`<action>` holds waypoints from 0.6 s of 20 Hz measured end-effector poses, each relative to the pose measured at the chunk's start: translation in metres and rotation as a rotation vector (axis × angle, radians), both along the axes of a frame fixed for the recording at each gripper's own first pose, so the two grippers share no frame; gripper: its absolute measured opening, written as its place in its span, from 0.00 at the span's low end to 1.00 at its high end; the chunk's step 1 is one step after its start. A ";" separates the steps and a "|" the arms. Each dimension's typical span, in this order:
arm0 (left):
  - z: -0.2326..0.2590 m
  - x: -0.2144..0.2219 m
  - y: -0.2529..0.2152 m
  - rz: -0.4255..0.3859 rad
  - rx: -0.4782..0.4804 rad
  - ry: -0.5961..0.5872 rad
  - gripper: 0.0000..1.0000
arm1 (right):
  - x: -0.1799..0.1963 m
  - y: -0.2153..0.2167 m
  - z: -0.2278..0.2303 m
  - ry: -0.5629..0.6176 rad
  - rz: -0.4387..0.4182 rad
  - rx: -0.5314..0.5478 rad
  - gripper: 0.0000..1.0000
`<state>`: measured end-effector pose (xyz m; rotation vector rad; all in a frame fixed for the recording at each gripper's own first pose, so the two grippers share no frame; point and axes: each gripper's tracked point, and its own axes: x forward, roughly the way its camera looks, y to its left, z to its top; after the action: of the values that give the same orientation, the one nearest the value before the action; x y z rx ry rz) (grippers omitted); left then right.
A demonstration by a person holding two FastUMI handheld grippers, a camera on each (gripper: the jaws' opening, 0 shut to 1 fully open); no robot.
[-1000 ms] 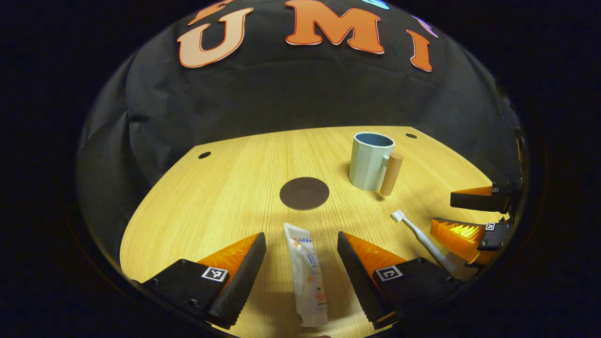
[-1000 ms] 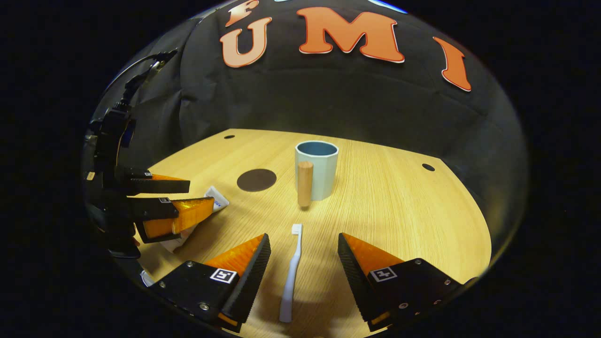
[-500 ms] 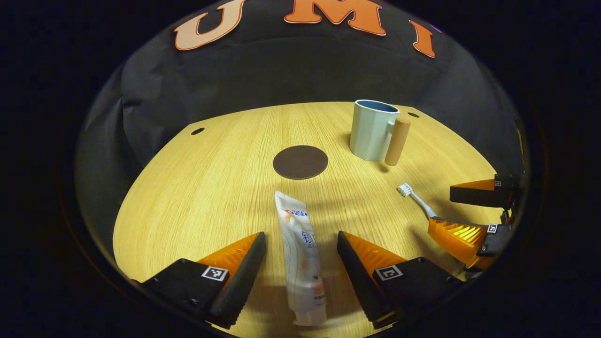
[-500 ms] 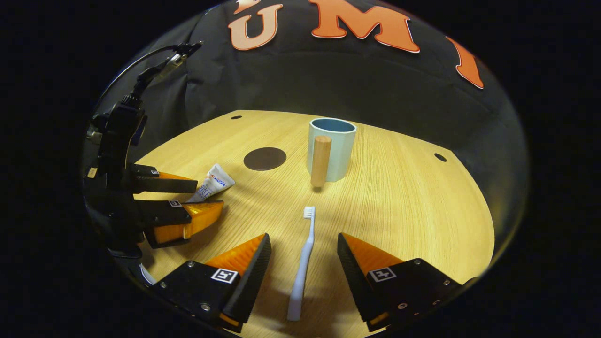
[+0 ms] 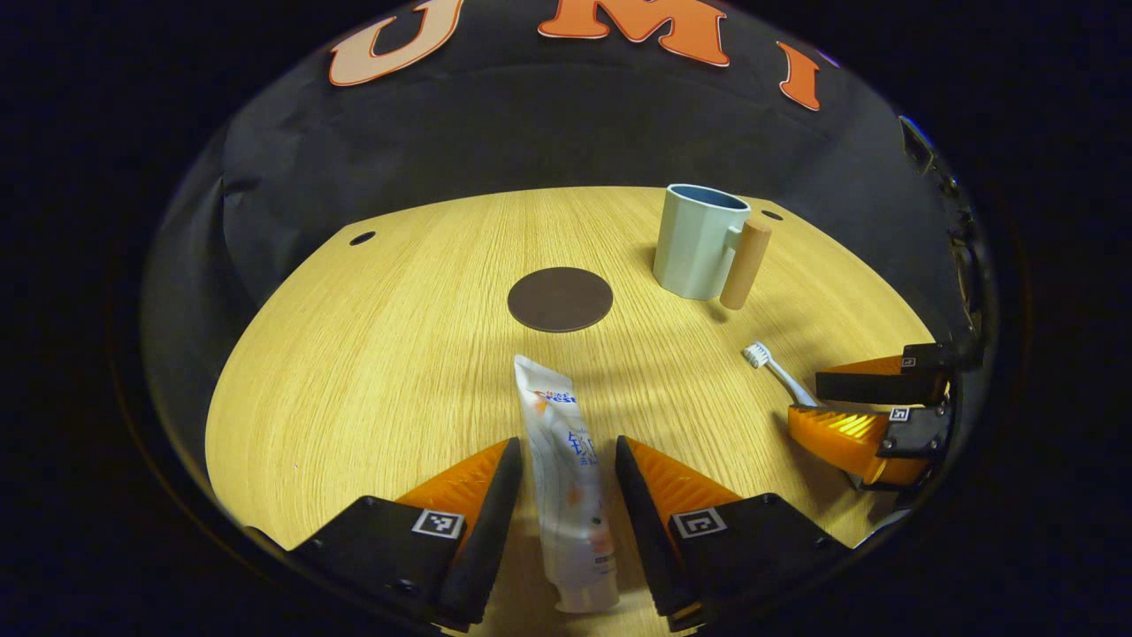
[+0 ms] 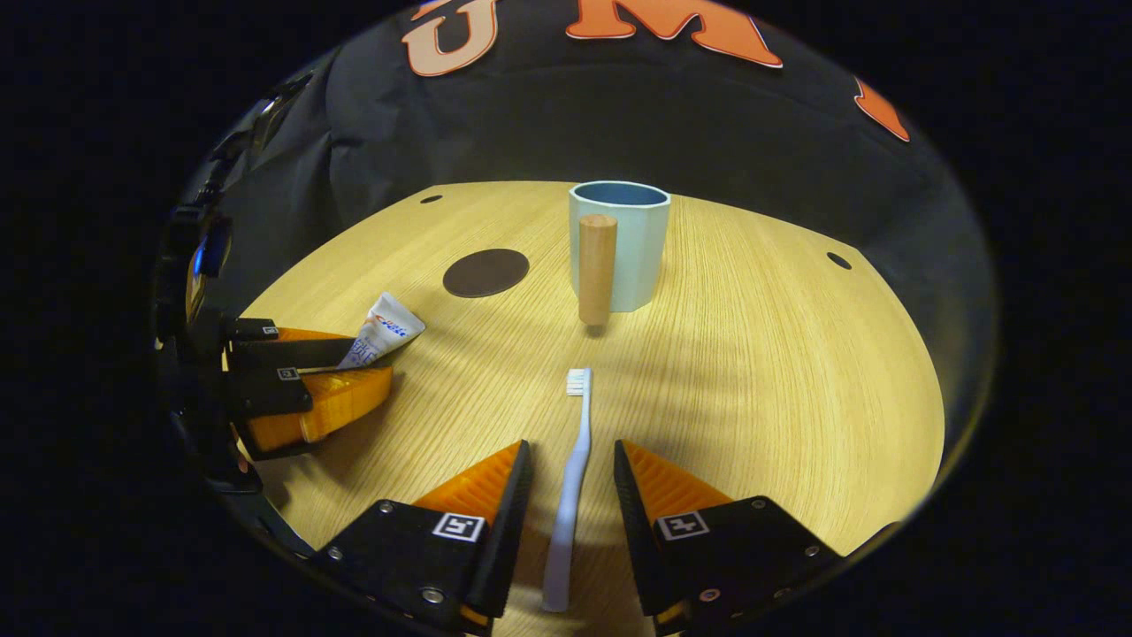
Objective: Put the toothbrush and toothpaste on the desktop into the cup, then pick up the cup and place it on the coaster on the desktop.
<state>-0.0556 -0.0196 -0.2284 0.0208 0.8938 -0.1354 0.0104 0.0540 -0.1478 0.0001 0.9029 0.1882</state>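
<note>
**Left gripper** (image 5: pixel 566 442), as I see it from my station: two wedge-shaped fingers with sawtooth-ribbed inner faces. Each is fixed to a black block carrying a square black-and-white marker and round screw heads.

**Right gripper** (image 6: pixel 572 447): same build, with wedge jaws, ridged outer flanks and black carriers. It has one marker apiece and bright screws near the lower edge.

Seen side-on in the right gripper view, the left unit's body is a dark housing with a small bluish panel.
</note>
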 end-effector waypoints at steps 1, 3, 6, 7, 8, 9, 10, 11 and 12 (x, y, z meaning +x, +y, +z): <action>0.001 0.001 0.002 0.006 0.005 0.001 0.72 | 0.001 -0.003 0.001 0.008 -0.005 -0.006 0.52; 0.002 0.000 0.002 0.015 -0.002 0.012 0.48 | 0.001 0.000 0.003 0.022 0.001 0.006 0.43; 0.001 0.001 0.005 0.021 0.001 0.016 0.48 | 0.000 0.000 0.000 0.038 0.003 0.018 0.27; 0.000 0.000 0.008 0.029 0.012 0.019 0.48 | 0.002 -0.002 -0.003 0.039 -0.002 0.016 0.22; -0.001 -0.001 0.012 0.040 0.008 0.018 0.37 | 0.003 -0.003 -0.002 0.041 -0.007 0.020 0.14; 0.003 -0.002 0.014 0.042 -0.004 0.016 0.25 | 0.005 -0.003 -0.001 0.042 -0.010 0.022 0.12; 0.000 -0.002 0.015 0.046 -0.014 0.015 0.27 | 0.005 -0.003 0.000 0.039 -0.013 0.025 0.11; 0.002 -0.003 0.015 0.049 -0.024 0.015 0.27 | 0.006 -0.003 0.001 0.034 -0.015 0.030 0.10; 0.002 -0.002 0.013 0.059 -0.031 0.011 0.27 | 0.007 -0.001 0.002 0.030 -0.016 0.041 0.10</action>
<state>-0.0579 -0.0063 -0.2262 -0.0353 0.9021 -0.0947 0.0170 0.0528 -0.1460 0.0482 0.9290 0.1917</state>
